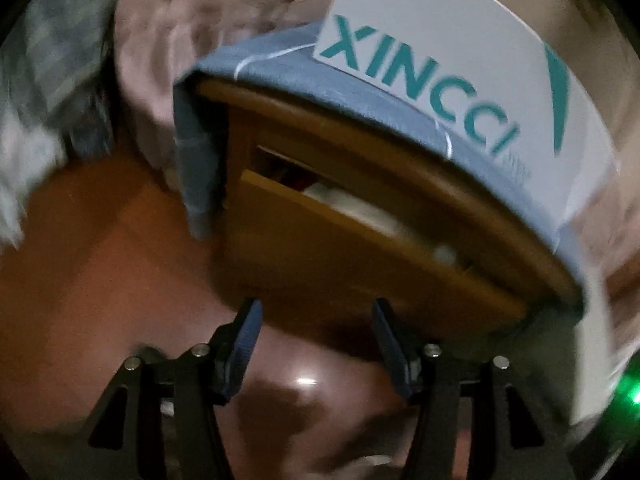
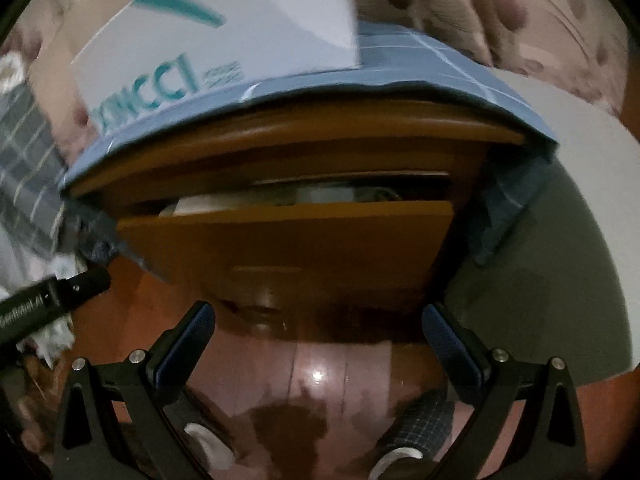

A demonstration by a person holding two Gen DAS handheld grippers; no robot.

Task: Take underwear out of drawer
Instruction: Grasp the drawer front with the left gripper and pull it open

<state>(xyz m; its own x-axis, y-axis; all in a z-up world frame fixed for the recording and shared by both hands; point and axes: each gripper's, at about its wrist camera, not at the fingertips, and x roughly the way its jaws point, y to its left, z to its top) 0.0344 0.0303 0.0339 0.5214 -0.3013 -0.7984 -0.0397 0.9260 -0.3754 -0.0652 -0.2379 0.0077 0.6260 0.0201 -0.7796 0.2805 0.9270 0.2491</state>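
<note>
A wooden nightstand has its top drawer (image 1: 360,248) pulled partly out; the drawer (image 2: 288,240) also shows in the right wrist view. Pale folded cloth (image 1: 352,204) lies inside it, also seen from the right (image 2: 320,196); which piece is underwear I cannot tell. My left gripper (image 1: 316,312) is open and empty, just below the drawer front. My right gripper (image 2: 318,316) is open wide and empty, a little in front of the drawer front and below it. The left tool's black body (image 2: 52,296) shows at the left of the right wrist view.
A blue cloth (image 1: 352,92) covers the nightstand top, with a white XINCCI box (image 1: 460,72) on it. A pink tufted headboard (image 1: 208,12) and bedding (image 1: 48,80) lie to the left. A grey wall (image 2: 560,260) stands at the right. The floor (image 2: 320,372) is glossy reddish wood.
</note>
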